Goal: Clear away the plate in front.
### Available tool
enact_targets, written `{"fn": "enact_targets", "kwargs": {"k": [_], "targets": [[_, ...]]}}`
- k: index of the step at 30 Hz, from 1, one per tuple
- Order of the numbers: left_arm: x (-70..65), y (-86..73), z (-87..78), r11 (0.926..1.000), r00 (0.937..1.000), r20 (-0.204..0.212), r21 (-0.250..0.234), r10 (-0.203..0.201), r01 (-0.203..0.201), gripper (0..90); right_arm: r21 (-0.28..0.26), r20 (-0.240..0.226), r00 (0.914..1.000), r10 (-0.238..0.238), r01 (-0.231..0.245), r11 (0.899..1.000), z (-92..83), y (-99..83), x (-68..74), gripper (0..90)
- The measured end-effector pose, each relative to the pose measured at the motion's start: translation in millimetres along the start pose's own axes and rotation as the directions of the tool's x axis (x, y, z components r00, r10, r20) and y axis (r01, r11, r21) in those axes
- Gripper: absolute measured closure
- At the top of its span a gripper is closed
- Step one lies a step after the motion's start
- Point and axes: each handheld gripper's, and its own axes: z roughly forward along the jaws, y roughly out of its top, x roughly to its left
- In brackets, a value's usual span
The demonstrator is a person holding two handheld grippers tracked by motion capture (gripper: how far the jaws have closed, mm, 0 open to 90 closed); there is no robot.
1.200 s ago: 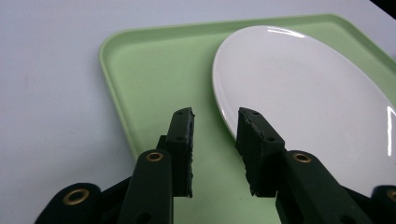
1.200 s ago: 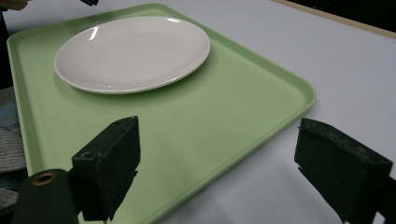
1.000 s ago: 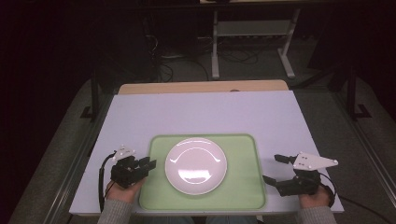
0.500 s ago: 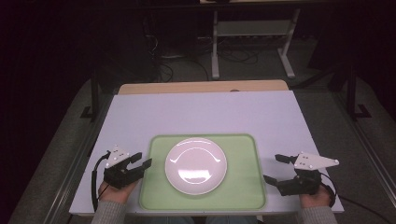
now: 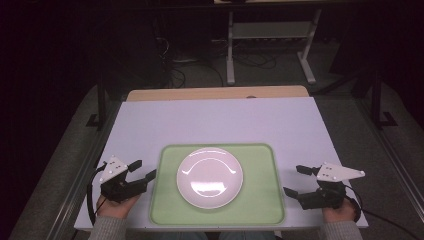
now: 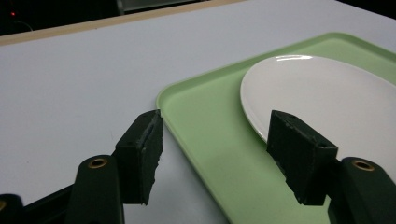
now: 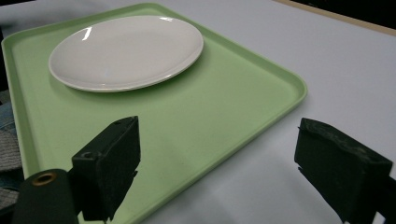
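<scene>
The left gripper (image 5: 142,170) has drawn back off the green tray (image 5: 260,210), its empty jaws just opening wide. The white plate (image 5: 210,177) sits between it and the wide-open right gripper (image 5: 296,181).

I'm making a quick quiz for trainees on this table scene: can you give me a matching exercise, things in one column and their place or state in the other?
Things:
1. white plate
2. green tray
3. left claw
4. right claw

Places or states:
A. lies on the white tabletop
B. open, at the tray's right edge
C. sits on the tray
D. open, at the tray's left edge, jaws just widened with nothing between them

Pairs: 1-C, 2-A, 3-D, 4-B
</scene>
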Motion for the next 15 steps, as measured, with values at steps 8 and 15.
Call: {"fn": "enact_targets", "kwargs": {"k": [8, 15], "targets": [[4.0, -0.9, -6.2, 0.9998, 0.9998, 0.020, -0.017, 0.004, -0.004, 34.3, -0.001, -0.002, 1.0000, 0.005, -0.005, 1.000, -1.2, -0.5, -1.7, 13.6], [4.6, -2.4, -10.5, 0.9988, 0.9987, 0.039, -0.038, 0.032, -0.031, 32.2, 0.010, 0.001, 1.0000, 0.010, -0.010, 1.000, -0.3, -1.0, -2.7, 13.6]]}}
